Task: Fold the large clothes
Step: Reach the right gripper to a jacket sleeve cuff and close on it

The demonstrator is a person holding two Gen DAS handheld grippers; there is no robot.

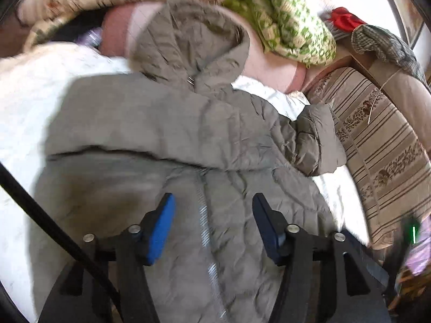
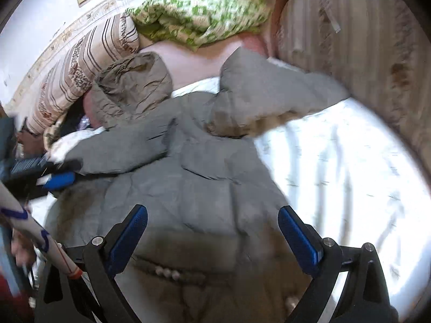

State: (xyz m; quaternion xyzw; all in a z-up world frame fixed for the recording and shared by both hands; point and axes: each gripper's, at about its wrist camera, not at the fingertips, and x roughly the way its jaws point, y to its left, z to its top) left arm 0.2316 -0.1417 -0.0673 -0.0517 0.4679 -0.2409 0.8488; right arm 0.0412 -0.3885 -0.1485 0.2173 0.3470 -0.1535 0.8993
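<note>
A grey-brown hooded puffer jacket (image 1: 172, 129) lies spread on a white sheet (image 1: 24, 102), front up, its zipper (image 1: 204, 223) running toward me and its hood (image 1: 188, 43) at the far end. One sleeve (image 1: 317, 140) is folded at the right. My left gripper (image 1: 212, 202) is open, hovering just above the jacket's lower front, holding nothing. In the right wrist view the jacket (image 2: 194, 177) fills the middle, hood (image 2: 134, 86) at upper left, a sleeve (image 2: 269, 97) at upper right. My right gripper (image 2: 212, 215) is open above the jacket's hem and empty. The left gripper's blue pad (image 2: 58, 180) shows at the left.
Striped cushions (image 1: 382, 145) border the sheet on the right and at the back (image 2: 86, 62). A green-and-white patterned cloth (image 1: 285, 24) and a pink pillow (image 1: 272, 67) lie beyond the hood. A red item (image 1: 344, 18) and a knitted grey cloth (image 1: 388, 43) sit at far right. Bare sheet (image 2: 344, 167) lies right of the jacket.
</note>
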